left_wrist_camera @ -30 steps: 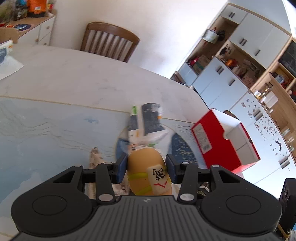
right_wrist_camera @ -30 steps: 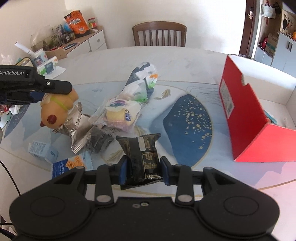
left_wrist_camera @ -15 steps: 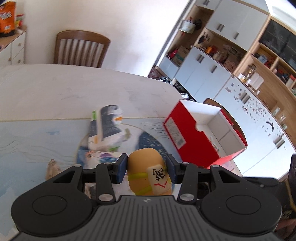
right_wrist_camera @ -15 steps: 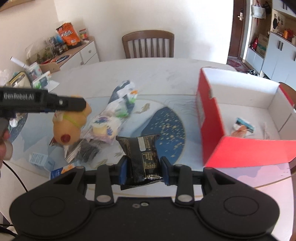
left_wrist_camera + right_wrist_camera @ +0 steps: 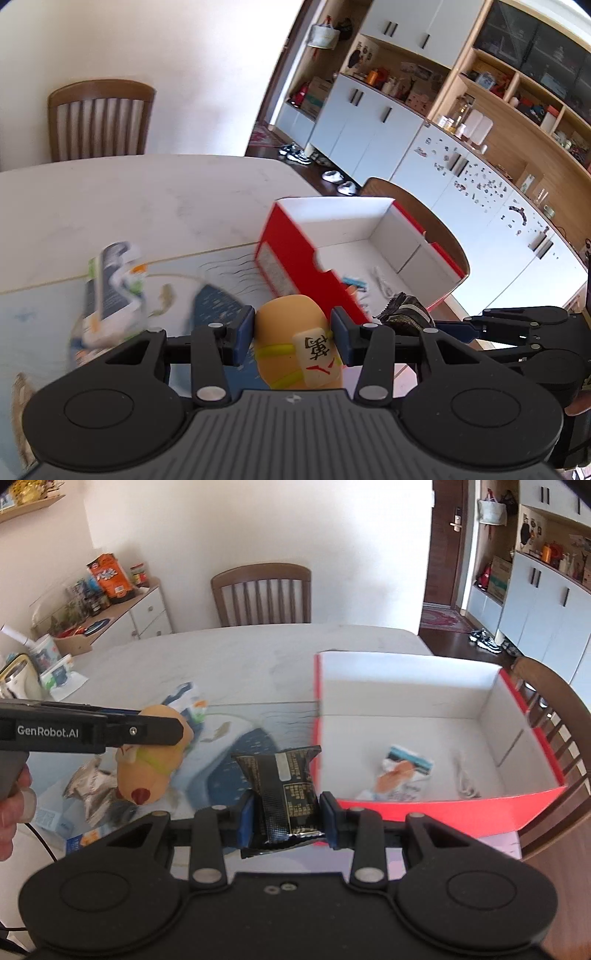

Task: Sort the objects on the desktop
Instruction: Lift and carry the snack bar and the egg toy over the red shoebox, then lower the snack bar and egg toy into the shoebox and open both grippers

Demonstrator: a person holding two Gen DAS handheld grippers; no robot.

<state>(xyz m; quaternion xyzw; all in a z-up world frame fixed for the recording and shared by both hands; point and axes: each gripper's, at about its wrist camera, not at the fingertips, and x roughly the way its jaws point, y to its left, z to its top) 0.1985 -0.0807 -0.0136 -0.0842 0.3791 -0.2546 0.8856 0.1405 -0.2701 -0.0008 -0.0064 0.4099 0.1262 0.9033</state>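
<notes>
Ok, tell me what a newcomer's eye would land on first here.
The red box at the table's right side stands out first, open on top, with a small packet on its white floor. Next, the left gripper clamps a tan toy, and the right gripper clamps a black packet just short of the box.
</notes>
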